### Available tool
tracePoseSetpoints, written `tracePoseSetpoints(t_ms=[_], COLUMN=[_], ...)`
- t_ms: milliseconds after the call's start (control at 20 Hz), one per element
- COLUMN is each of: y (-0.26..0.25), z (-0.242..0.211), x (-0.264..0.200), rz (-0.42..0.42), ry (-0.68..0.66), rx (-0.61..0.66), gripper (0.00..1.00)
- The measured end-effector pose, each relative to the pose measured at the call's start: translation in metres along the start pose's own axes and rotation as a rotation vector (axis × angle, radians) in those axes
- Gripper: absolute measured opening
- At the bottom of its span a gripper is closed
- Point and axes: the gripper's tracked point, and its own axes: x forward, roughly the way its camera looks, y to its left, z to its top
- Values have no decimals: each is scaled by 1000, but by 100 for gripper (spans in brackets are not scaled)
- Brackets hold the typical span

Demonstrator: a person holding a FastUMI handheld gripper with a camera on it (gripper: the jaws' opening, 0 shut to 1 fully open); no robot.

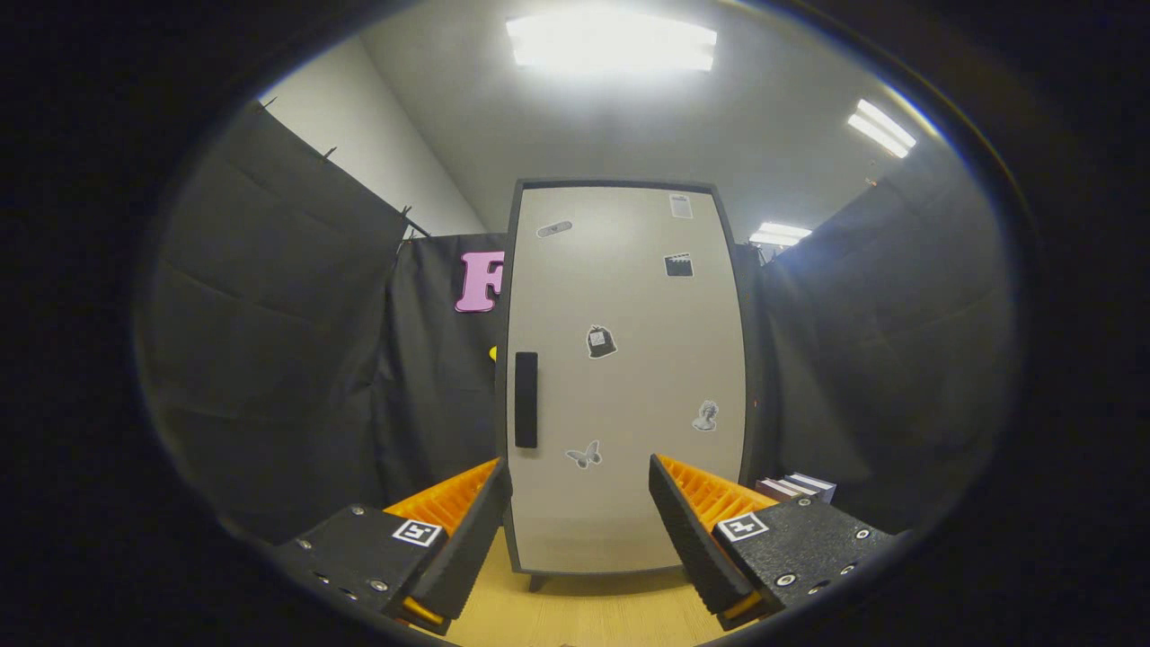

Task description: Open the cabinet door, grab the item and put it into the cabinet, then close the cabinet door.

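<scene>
So: tall pale-grey cabinet with a dark frame [629, 377] stands upright on the light wooden worktop [584, 611], door shut, facing the gripper [580, 503]. Jaws stand wide apart, holding nothing; the lower part of the door shows in the gap between them, beyond the tips.

The black vertical bar handle [526, 400] sits at the cabinet's left edge, about mid-height. Hinges presumably on the cabinet's right side, though I cannot see them. Small dark stickers are scattered over the door face; the butterfly-shaped sticker [584, 455] is low on the door, right of the handle.

The item: a small stack of flat box-like or book-like things [798, 486] lies just beside the cabinet's lower right corner, half hidden behind the right jaw. Probably the thing to store, but I cannot tell exactly what it is.

Task looks unstarted: door shut, item outside.

Risks from here, as judgement:
- The handle lies left of and above the jaws' line. Closing the jaws without shifting over would catch bare door panel or nothing.
- The handle is slim and close to the door face; a shallow bite could slip off as the pull begins.
- The cabinet stands on short legs and looks light. A straight pull, rather than an arc round the hinge side, may drag or tip it toward the gripper.
- The door swings toward the cabinet's right, where the stack lies; opened fully, it may sweep or cover the stack.
</scene>
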Motion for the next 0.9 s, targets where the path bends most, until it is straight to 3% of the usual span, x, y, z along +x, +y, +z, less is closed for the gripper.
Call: tracePoseSetpoints(t_ms=[350, 900], y=[34, 51], z=[12, 14], x=[58, 162], rz=[7, 6], ry=[45, 100], rx=[-21, 47], gripper=[95, 95])
